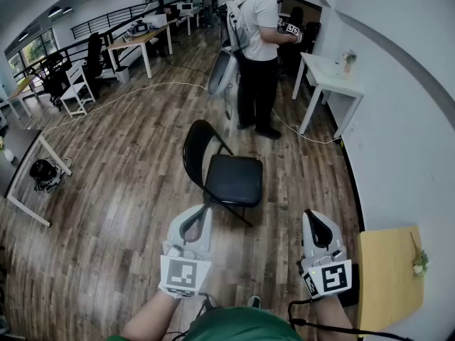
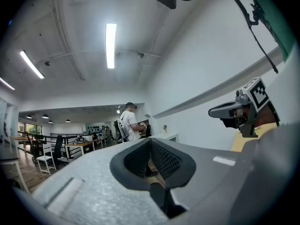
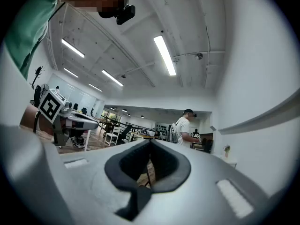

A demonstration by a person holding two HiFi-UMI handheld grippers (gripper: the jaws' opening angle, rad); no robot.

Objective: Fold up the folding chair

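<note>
The black folding chair [image 1: 226,175] stands unfolded on the wooden floor [image 1: 128,190] in the middle of the head view. Its padded seat is down flat, and its rounded backrest rises at the seat's upper left.

Both tongs sit below the chair at the bottom of the frame, pointing up the picture towards it. The left tongs [image 1: 196,213] are closed with nothing between them. Their tip lies just beside the chair's lower-left leg in the picture, and whether they touch cannot be told. The right tongs [image 1: 317,219] are also closed and empty, and lie apart from the chair at its lower right. In each gripper view the two jaws meet along a single seam, with only floor showing through the opening behind.

Above the chair, at top centre, a person [image 1: 256,41] in a white T-shirt and dark trousers stands beside a white bench [image 1: 334,80] against the right wall. A pale wooden bench [image 1: 384,275] fills the lower right corner, next to the right tongs. A thin cable [image 1: 142,89] trails across the floor at upper left.
</note>
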